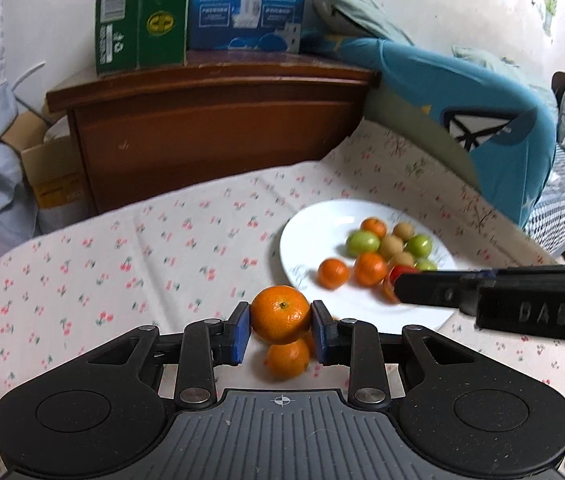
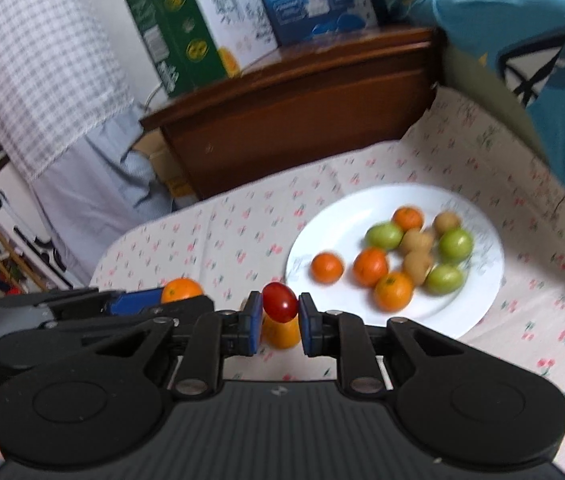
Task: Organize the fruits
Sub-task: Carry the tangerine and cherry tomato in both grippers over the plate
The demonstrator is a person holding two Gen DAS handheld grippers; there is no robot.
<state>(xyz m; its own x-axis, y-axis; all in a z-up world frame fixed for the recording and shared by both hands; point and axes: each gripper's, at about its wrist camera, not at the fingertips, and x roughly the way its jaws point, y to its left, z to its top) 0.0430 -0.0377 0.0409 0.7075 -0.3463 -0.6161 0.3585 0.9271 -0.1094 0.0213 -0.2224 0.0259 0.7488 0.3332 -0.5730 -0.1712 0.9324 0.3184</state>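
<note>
Left gripper clamps a mandarin and right gripper pinches a cherry tomato, both above the tablecloth beside the plate's near edge; tomato's smooth skin may slip out.

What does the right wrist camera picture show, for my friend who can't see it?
The right gripper pinches a small red tomato above a cherry-print cloth. Behind it, a white plate holds oranges, green fruits and small brown fruits.
</note>
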